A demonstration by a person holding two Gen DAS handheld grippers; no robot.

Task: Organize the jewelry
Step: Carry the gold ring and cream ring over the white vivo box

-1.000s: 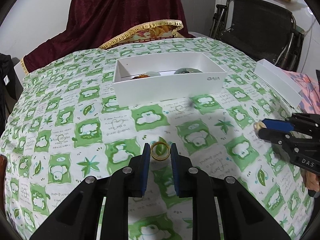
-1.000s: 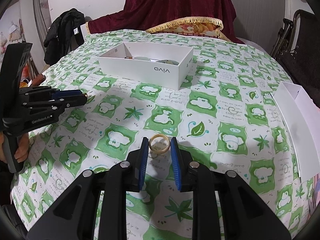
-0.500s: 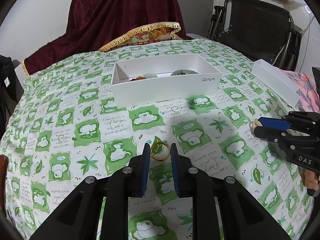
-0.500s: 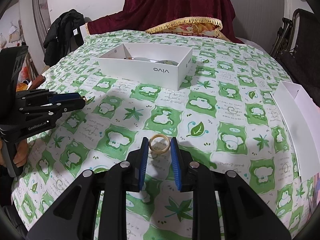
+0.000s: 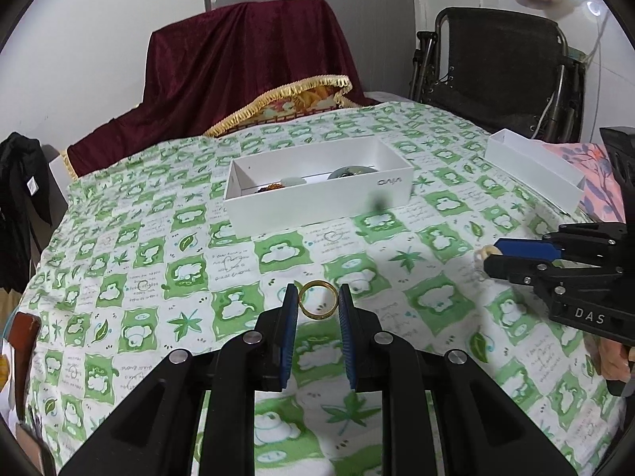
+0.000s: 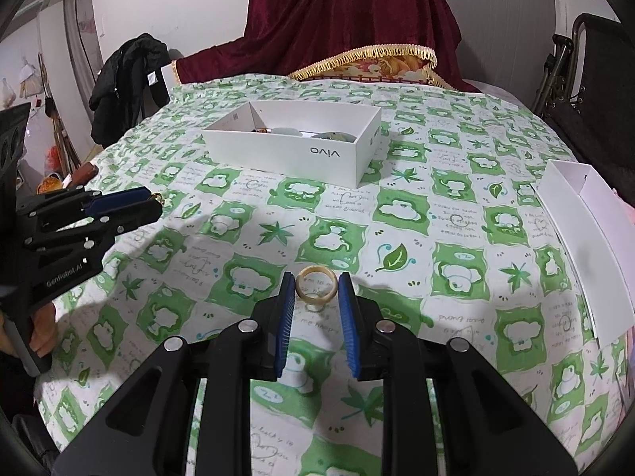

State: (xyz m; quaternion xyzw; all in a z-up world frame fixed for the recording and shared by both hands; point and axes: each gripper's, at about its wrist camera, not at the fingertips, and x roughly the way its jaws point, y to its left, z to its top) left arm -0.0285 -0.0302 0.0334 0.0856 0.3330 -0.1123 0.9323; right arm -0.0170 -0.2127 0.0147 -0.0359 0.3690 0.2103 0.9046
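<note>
Status: partly complete. The white box (image 5: pixel 317 194) stands on the bench (image 5: pixel 119 277) with several pieces already inside — a dark beaded item, a pale piece and a grey-green one; their exact kind cannot be told. A second white tray (image 6: pixel 583 246) lies near the right edge of the bench, apparently empty as far as visible.

Two rings remain outside the box, both lifted clear of the cloth. The left tongs (image 5: pixel 318 305) are clamped on the gold ring (image 5: pixel 318 304), held upright between the blue pads. The right tongs (image 6: pixel 316 291) are clamped on the cream ring (image 6: pixel 316 289) in the same manner. Remaining work, as judged: carry each ring to the box and release it.

Change against the earlier frames — the left tongs sit higher and further back from the box, grip unchanged, so more of the wall shows in their view. The right tongs hold practically the same position.
</note>
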